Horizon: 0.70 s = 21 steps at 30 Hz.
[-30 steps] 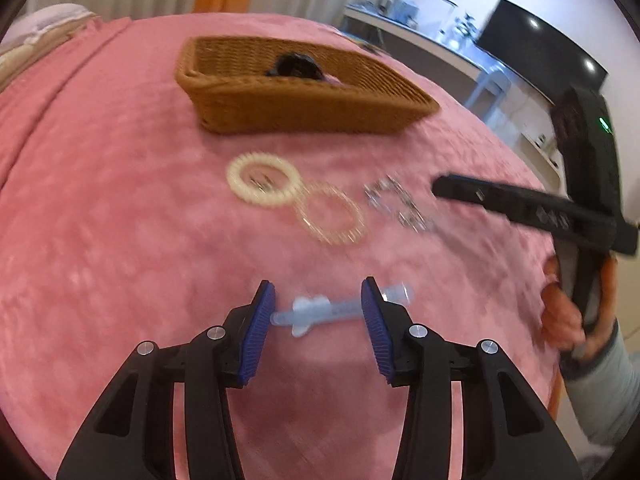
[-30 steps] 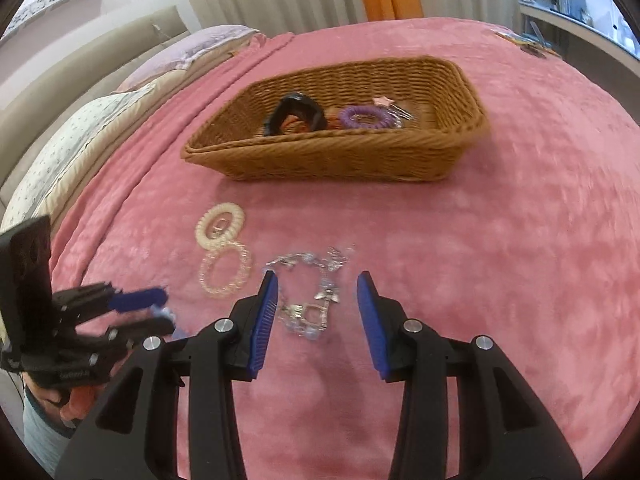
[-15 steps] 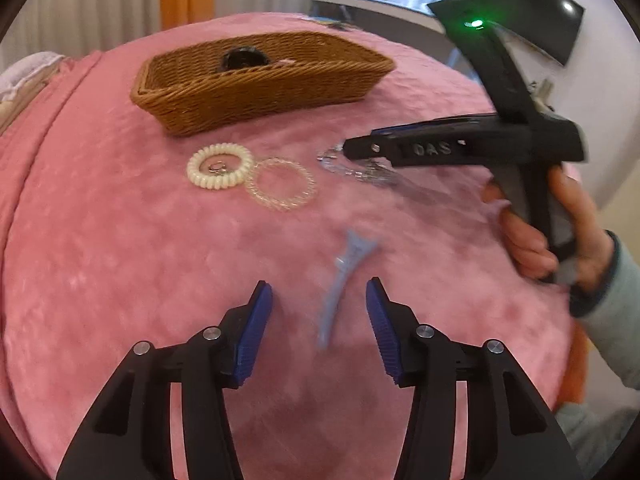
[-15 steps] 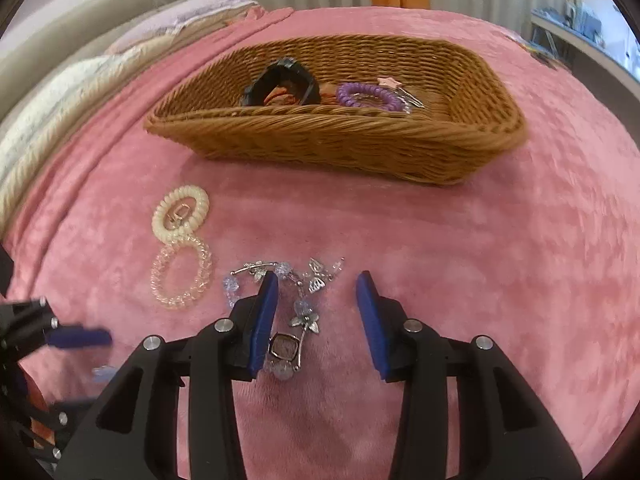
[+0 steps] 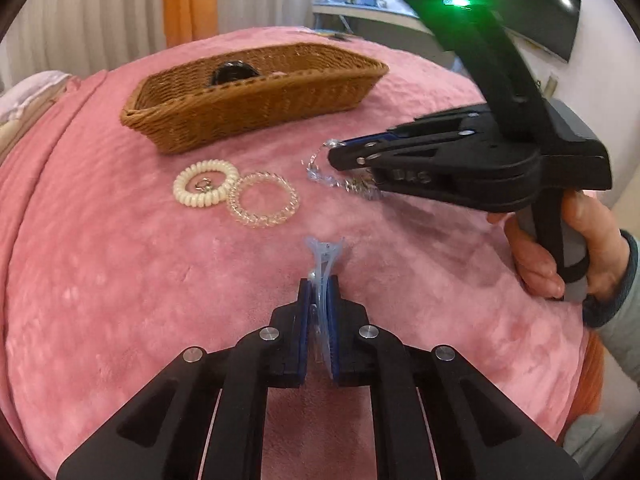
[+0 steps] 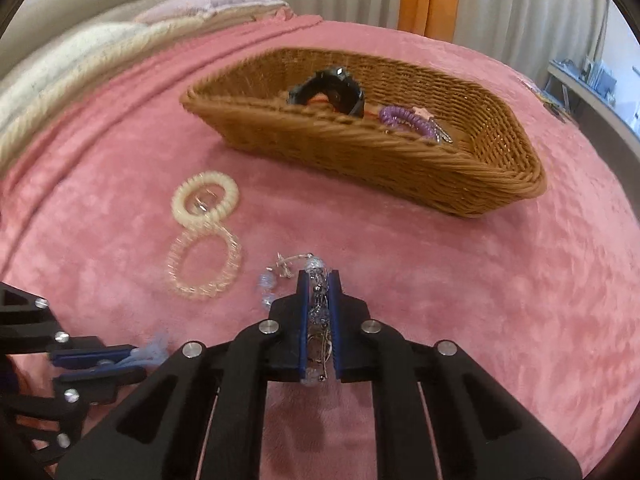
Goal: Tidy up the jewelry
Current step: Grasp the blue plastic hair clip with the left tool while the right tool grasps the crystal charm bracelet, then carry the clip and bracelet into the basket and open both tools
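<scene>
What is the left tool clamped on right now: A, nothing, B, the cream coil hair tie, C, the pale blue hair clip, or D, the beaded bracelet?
C: the left tool is shut on the pale blue hair clip, whose forked end sticks out beyond its tips.

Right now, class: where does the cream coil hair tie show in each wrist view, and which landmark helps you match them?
Left wrist view: the cream coil hair tie lies left of centre, below the wicker basket, touching the clear coil tie.
Right wrist view: the cream tie lies left of centre, lower left of the basket.
Shared landmark: the basket.
</scene>
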### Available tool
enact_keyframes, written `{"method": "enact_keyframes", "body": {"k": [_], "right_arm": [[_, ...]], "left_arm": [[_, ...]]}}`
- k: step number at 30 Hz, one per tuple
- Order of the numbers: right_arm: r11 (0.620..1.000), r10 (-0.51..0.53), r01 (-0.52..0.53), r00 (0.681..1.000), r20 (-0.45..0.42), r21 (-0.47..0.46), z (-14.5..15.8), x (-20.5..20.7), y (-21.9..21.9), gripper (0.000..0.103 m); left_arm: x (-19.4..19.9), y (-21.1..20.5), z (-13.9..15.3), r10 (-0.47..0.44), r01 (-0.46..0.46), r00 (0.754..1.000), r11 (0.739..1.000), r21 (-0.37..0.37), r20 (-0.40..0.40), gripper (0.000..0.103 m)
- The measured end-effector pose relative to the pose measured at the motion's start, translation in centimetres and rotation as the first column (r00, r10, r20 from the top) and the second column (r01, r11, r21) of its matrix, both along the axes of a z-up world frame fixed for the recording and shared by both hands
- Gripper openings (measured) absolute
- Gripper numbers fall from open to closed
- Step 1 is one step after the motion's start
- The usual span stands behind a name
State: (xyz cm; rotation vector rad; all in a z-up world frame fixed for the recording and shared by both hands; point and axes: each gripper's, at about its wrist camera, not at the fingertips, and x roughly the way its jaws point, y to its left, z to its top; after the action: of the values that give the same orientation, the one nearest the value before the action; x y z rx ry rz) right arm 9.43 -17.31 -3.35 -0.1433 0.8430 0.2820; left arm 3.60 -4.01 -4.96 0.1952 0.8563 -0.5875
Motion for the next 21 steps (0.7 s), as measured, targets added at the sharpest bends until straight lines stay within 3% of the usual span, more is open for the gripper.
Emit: {"method": "enact_keyframes", "body": {"k": [9, 21], "right_arm": [[0.979, 0.024, -0.032, 0.999, 0.041, 0.202, 4.5, -2.5, -1.7, 0.007], [0.962, -0.016, -0.042, 0.978, 0.208, 0.269, 12.6, -4.8, -3.7, 0.008]], "left_arm": [[-0.8, 0.7, 2.9, 0.031, -0.026, 0.998, 0.995, -0.098, 0.047, 0.006], [0.4, 1.1, 9.3, 0.088, -0.049, 0.982, 0.974, -0.220, 0.170, 0.006]]}}
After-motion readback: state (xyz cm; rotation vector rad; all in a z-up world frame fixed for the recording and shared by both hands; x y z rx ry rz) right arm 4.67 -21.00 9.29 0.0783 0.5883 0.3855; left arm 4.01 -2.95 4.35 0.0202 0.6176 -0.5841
